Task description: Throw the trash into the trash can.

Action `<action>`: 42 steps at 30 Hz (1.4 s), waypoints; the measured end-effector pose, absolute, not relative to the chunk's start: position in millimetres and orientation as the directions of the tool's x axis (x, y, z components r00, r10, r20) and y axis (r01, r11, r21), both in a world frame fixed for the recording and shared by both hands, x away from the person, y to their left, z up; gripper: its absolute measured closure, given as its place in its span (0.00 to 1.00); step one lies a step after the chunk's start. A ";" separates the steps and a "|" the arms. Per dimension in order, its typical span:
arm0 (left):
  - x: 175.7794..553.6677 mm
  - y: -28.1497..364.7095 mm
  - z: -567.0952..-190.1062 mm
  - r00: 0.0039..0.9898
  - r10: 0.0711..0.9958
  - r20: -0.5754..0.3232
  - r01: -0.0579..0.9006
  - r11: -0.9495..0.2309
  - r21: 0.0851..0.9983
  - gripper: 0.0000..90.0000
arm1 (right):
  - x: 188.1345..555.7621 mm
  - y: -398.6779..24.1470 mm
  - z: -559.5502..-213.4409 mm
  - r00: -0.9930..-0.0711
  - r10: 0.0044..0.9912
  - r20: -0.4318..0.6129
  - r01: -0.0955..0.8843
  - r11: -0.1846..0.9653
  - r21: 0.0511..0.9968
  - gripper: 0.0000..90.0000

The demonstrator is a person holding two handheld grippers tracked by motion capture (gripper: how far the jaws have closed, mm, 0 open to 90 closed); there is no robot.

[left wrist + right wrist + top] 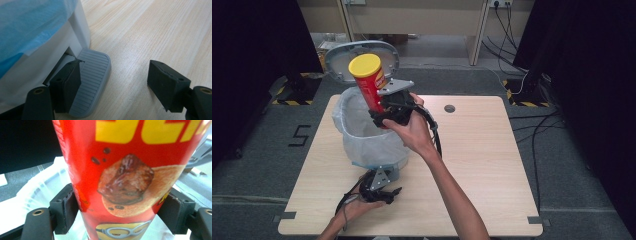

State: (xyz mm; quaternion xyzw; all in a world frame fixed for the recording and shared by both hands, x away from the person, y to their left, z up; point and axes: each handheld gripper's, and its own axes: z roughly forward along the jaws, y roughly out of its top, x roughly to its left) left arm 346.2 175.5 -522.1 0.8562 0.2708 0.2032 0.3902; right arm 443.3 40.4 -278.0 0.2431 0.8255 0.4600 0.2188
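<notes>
1. Tongs first: our right tongs are clamped on the red crisp can, jaws pressing both sides of its lower half; our left tongs stand wide open with nothing between the jaws.
2. We note the bench, a pale wood top, carrying everything in use.
3. We see the white pedal bin on the left half of the bench, lined with a thin bluish-white bag that folds over its rim. Its grey lid stands raised at the far side.
4. We hold the can tilted, over the bin's open mouth, its yellow cap uppermost and leaning toward the lid. In the right gripper view the can's printed side faces us, and the bag lies below and behind it.
5. We find the grey ribbed pedal at the bin's near foot. In the left gripper view one jaw of the left tongs rests on the pedal's edge; the other hangs over bare bench.
</notes>
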 end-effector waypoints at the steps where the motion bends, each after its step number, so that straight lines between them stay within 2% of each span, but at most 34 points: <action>1: 346.0 175.2 -522.3 0.769 0.625 0.133 0.306 -0.544 0.781 0.29 | 443.7 40.1 -279.4 -0.786 0.604 -0.129 0.207 0.456 0.866 0.28; 10: 346.1 175.3 -522.4 0.771 0.624 0.131 0.306 -0.543 0.782 0.29 | 451.8 36.5 -292.1 -0.799 0.596 -0.075 0.276 0.476 0.835 0.26; 20: 345.9 175.0 -522.5 0.769 0.626 0.131 0.307 -0.540 0.784 0.30 | 445.3 18.1 -280.4 -0.768 0.636 -0.075 0.232 0.386 0.893 0.24; 35: 346.2 175.2 -522.1 0.769 0.624 0.142 0.299 -0.547 0.782 0.30 | 438.5 -48.5 -274.3 -0.679 0.732 -0.059 0.218 0.277 0.936 0.24; 42: 346.2 175.3 -522.1 0.769 0.623 0.144 0.298 -0.549 0.781 0.30 | 436.5 -76.9 -276.6 -0.638 0.768 -0.060 0.227 0.261 0.938 0.24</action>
